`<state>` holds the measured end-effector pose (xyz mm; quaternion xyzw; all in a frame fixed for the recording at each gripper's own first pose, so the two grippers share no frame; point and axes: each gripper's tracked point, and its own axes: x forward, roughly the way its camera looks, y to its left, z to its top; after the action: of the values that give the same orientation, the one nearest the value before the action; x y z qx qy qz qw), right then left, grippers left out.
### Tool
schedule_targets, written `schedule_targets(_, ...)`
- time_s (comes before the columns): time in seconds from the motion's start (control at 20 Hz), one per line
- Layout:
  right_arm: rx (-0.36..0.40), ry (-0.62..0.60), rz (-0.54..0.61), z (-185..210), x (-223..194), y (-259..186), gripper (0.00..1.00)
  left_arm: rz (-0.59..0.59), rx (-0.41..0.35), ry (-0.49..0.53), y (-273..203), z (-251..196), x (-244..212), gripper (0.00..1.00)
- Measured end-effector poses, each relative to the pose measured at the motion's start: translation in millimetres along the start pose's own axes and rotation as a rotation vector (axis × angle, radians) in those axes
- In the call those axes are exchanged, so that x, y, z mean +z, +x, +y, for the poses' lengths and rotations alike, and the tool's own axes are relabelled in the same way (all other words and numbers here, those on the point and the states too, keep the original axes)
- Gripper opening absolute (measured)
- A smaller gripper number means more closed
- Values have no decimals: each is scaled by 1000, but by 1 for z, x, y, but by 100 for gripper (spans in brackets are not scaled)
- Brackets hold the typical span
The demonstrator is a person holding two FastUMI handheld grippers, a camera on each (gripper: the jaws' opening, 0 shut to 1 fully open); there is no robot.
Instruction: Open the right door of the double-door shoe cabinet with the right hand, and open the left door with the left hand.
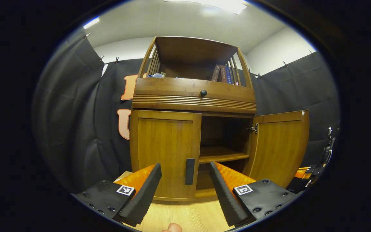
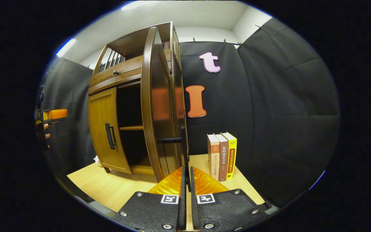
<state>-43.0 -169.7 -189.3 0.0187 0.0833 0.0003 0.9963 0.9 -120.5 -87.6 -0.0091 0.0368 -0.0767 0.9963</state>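
The shoe cabinet stood on a light wooden floor, with black cloth behind it. In the left gripper view, the left door was shut, its dark vertical handle near the door's inner edge. The right door stood swung outward on its hinge, exposing an inner shelf. Above the doors sat a drawer front with a round dark knob, and an upper open shelf held several books.

The left gripper was positioned in front of the left door with its jaws spread wide. The handle appeared between the two fingers in the view, but neither finger touched it; the gripper looked to be short of the door, though depth was hard to judge.

In the right gripper view, the right gripper had its jaws drawn close together, with only a narrow slit between them. The dark handle of the open right door lay just ahead of the fingertips; whether the fingers pinched anything could not be determined. Three upright books stood on the floor beside the cabinet.
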Motion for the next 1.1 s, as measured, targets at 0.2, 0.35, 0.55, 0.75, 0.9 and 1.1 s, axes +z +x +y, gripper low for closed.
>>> schedule_targets(0.2, -33, -3, -10, -7, 8, -10, 23, 13, -12, 23, 31, -9, -21, 99)
schedule_targets(0.35, -65, -32, -21, -16, 12, -14, 35, 4, -43, 19, 53, -23, -37, 94)
schedule_targets(0.55, -91, -28, -33, -23, 11, -11, 62, -35, -44, 62, 87, -27, -53, 94)
schedule_targets(0.75, -115, -39, -37, -32, 8, -5, 71, -11, -44, 73, 119, -32, -77, 94)
schedule_targets(0.9, -137, -42, -39, -36, 6, -2, 76, 4, -38, 63, 140, -32, -92, 94)
schedule_targets(1.1, -170, -30, -40, -49, 1, 0, 89, 54, -28, 25, 165, -25, -121, 95)
